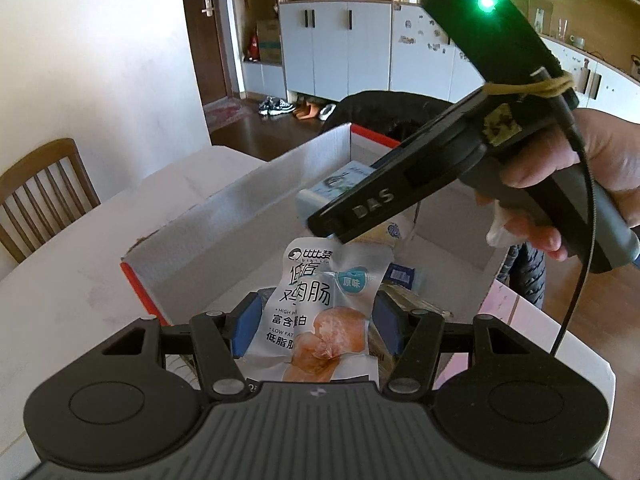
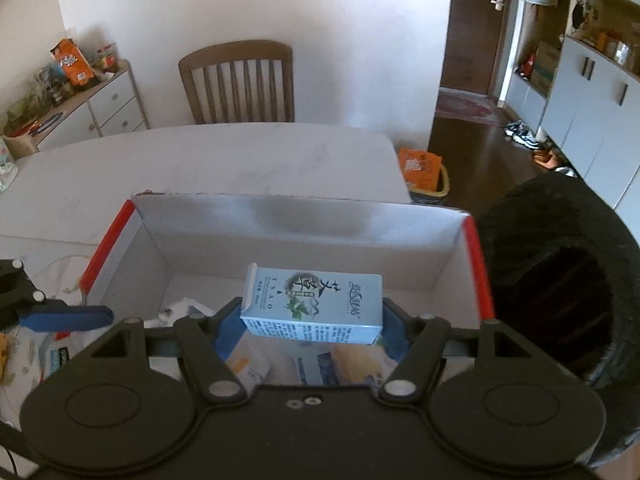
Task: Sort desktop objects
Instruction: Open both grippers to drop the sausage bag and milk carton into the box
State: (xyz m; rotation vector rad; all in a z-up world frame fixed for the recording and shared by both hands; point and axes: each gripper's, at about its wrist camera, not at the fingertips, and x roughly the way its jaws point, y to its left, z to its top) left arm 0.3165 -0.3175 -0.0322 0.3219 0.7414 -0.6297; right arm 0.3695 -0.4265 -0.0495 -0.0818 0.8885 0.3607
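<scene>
Cardboard box [image 2: 304,216] on the table [image 2: 200,164] already holds loose packets. Both grippers hang over it: right gripper [image 2: 310,314] clamped on a blue carton [image 2: 314,306], left gripper [image 1: 316,320] clamped on a sausage pouch [image 1: 320,312]. They're close; I'd fear a collision, or the slick pouch slipping.

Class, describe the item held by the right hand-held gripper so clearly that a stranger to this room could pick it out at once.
Find the white table and the open cardboard box with red edges on it. Above the box's inside, the right hand-held gripper clamps a small carton. Unlike the soft packets lying below, it is a rigid pale blue box printed with a green leaf sprig and black calligraphy.
</scene>
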